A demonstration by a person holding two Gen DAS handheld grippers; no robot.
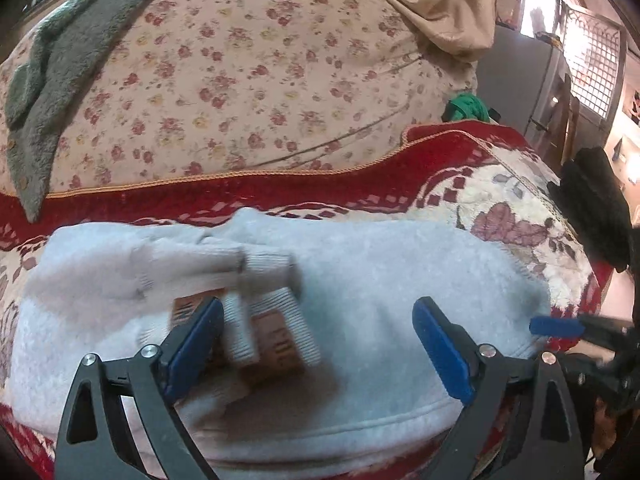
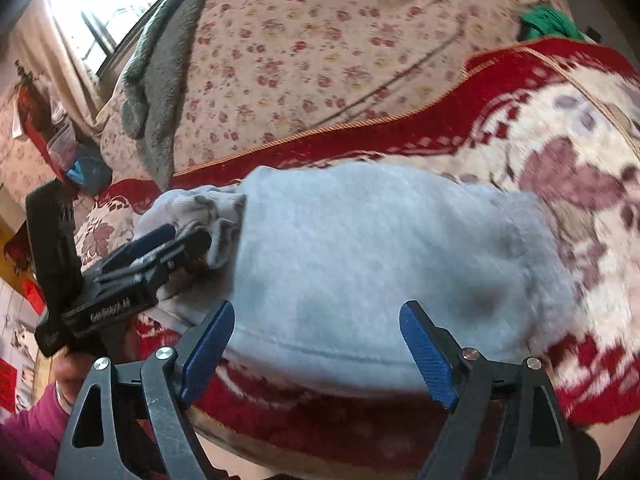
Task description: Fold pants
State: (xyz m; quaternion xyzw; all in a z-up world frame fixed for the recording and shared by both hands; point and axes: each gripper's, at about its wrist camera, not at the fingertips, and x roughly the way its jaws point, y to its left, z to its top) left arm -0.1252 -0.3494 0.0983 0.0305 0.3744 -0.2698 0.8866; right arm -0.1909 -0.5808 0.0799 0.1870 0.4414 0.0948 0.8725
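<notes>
Light grey-blue fleece pants (image 1: 380, 272) lie folded in a thick bundle on a red patterned blanket (image 1: 320, 188). Their ribbed cuffs (image 1: 268, 264) and a brown label (image 1: 276, 344) rest on top at the left. My left gripper (image 1: 320, 340) hovers open over that part, its left pad beside the label and nothing pinched. My right gripper (image 2: 320, 348) stands open above the right half of the pants (image 2: 380, 240), with nothing between its pads. Seen from the right wrist, the left gripper (image 2: 168, 244) is by the cuffs (image 2: 216, 208). One right pad (image 1: 554, 326) shows at the pants' right end.
Behind the blanket lies a floral sheet (image 1: 240, 80) with a grey towel (image 1: 60, 80) draped on it, a beige cloth (image 1: 440, 0) and a green cloth (image 1: 468, 106). A black object (image 1: 592, 208) sits at the right. A hand and a magenta sleeve (image 2: 28, 432) hold the left gripper.
</notes>
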